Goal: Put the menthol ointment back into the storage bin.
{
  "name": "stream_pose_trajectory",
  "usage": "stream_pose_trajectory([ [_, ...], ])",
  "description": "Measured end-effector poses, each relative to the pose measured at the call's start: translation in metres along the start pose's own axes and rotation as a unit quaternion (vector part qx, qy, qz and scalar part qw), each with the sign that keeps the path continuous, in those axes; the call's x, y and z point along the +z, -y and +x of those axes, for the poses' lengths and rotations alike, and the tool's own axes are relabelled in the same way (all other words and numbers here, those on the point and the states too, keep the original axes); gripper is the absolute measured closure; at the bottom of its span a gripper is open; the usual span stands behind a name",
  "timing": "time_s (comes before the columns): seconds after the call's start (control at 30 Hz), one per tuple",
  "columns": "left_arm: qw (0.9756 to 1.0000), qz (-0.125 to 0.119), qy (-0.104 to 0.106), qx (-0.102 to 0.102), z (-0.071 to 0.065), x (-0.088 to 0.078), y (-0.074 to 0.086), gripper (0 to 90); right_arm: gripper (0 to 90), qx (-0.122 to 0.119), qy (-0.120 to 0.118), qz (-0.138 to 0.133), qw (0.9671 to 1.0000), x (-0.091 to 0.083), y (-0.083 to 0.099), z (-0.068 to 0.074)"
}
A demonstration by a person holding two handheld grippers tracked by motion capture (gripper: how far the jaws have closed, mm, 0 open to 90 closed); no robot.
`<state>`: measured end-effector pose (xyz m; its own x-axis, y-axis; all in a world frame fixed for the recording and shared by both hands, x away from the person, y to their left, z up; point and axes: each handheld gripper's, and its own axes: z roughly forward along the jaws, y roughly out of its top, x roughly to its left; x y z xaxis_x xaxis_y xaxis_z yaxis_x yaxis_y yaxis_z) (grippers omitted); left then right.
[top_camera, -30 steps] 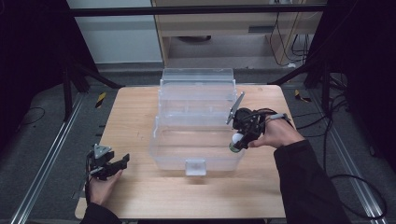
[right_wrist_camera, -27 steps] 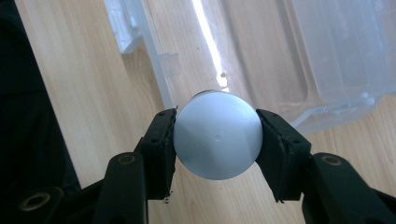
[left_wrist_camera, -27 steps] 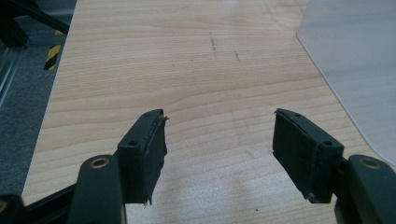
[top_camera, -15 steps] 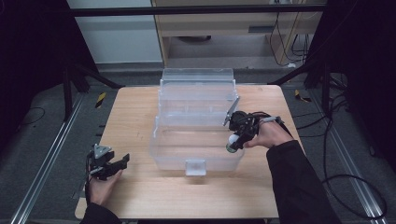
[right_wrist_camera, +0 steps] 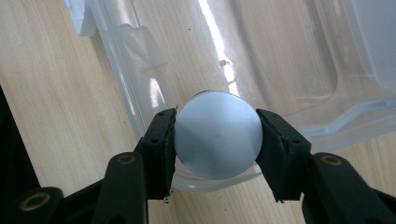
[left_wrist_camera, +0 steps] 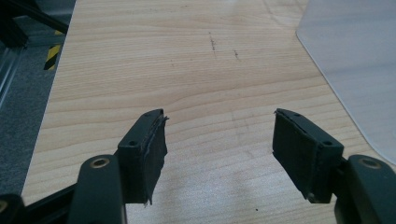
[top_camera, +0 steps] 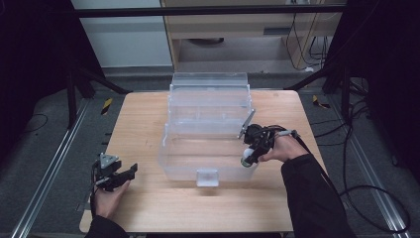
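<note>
The right gripper (right_wrist_camera: 215, 135) is clamped on a small round container with a smooth pale-blue cap (right_wrist_camera: 217, 140), its two pads pressing on opposite sides of the cap's rim; in the high view the same gripper (top_camera: 249, 153) holds it at the near right corner of the clear plastic storage box (top_camera: 208, 144), right over the box's rim (right_wrist_camera: 140, 116). The cap looks like hard, glossy plastic, so it is probably stiff and light but slippery, and a round edge gives the flat pads only narrow lines of contact; a squeeze across the full width, as here, seems the soundest hold, since an off-centre pinch would likely let it squirt out. What hangs beneath the cap is hidden, so its weight is a guess. The box itself looks thin-walled and easy to nudge. The left gripper (left_wrist_camera: 219, 140) rests with its jaws wide apart over bare wood of the worktop (left_wrist_camera: 187, 60), holding nothing, near the worktop's left front corner (top_camera: 116, 176).
</note>
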<state>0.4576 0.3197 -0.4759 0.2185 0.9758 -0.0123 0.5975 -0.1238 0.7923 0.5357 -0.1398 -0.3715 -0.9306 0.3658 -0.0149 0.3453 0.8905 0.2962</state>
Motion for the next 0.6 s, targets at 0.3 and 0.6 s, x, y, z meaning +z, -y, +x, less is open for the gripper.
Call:
stream_pose_trajectory([
  [0.3, 1.0000, 0.000, -0.001, 0.001, 0.000, 0.000, 0.000, 34.5, 50.3, 0.003, -0.005, 0.005, 1.0000, 0.012, 0.006, -0.001],
  [0.6, 1.0000, 0.000, 0.000, 0.001, 0.000, 0.000, 0.000, 34.6, 50.4, 0.001, -0.007, 0.013, 0.9999, 0.018, 0.005, -0.001],
])
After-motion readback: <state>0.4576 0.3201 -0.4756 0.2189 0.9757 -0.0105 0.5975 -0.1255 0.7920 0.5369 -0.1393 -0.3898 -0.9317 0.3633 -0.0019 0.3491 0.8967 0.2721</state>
